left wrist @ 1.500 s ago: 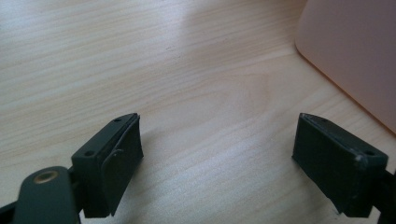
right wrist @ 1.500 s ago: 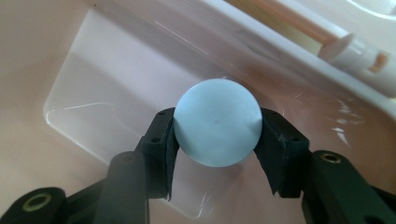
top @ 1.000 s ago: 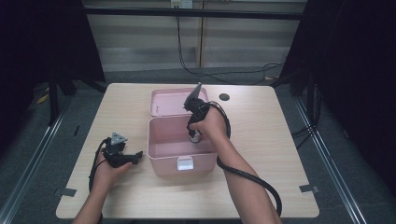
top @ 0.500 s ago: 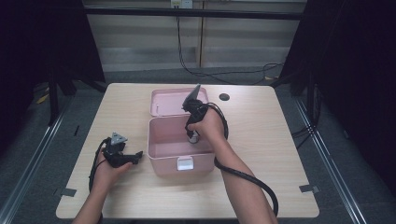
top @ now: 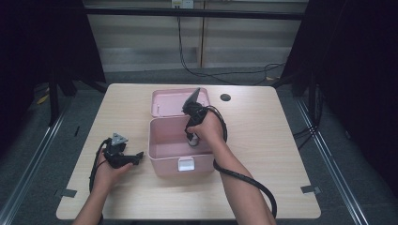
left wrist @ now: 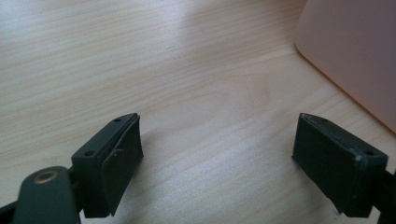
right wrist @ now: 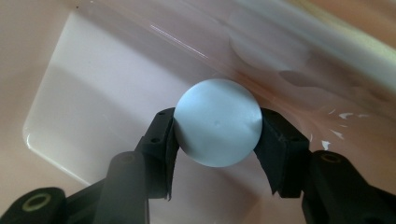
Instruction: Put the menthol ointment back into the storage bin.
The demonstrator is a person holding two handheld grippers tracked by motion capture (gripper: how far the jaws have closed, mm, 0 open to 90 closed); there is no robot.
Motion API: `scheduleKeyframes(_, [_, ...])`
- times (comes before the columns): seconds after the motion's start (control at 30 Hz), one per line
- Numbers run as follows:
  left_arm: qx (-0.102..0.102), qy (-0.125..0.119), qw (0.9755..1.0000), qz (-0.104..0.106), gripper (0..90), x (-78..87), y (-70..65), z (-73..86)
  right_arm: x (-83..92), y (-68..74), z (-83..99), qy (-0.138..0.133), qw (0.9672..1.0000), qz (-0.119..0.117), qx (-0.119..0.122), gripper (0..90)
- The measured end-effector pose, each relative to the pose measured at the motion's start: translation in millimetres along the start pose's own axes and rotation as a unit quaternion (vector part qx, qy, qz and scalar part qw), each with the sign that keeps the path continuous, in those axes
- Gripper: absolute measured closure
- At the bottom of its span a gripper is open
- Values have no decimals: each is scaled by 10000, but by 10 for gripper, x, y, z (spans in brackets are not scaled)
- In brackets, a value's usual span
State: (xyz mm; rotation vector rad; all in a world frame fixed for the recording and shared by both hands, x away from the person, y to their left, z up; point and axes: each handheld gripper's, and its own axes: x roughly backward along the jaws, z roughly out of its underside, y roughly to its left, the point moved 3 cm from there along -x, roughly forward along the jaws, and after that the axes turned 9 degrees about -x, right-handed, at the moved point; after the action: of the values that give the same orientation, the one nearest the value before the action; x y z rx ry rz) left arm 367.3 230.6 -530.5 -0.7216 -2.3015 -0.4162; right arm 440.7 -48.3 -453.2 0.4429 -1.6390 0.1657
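On the bench (top: 263, 154) the pink box (top: 162, 157) stands open with its lid (top: 164, 101) tipped back, and the right hand-held gripper (right wrist: 217, 135) reaches down inside it, its jaws about half closed on a pale round ball (right wrist: 217, 122). The ball's smooth curve could slide out of the pads (right wrist: 161, 137) if the squeeze eases or the lift jerks, dropping it back onto the box floor. The left hand-held gripper (left wrist: 217, 154) rests empty and wide open beside the box, so a knock on the wall could shift it
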Motion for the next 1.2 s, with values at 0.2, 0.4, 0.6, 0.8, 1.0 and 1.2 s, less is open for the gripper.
scheduleKeyframes(0.2, [7,-4,10000,5,153,0,0,0,-40,21,-7,14,10000,-35,-20,507])
scheduleKeyframes(0.4, [12,-5,10000,7,153,0,1,0,-66,22,-11,13,10000,-22,-11,506])
scheduleKeyframes(0.6, [1,-1,10000,1,153,0,0,0,-76,23,-12,-2,10000,-10,-5,506])
scheduleKeyframes(0.8, [-2,-3,10000,-7,153,-1,-1,0,-78,6,-5,2,10000,-10,-23,506])
scheduleKeyframes(1.0, [-4,-4,10000,-7,153,-1,-1,0,-79,10,-4,-19,10000,18,-13,505])
scheduleKeyframes(1.2, [-2,-7,10000,-7,153,-1,-1,0,-81,20,3,-19,10000,48,26,504])
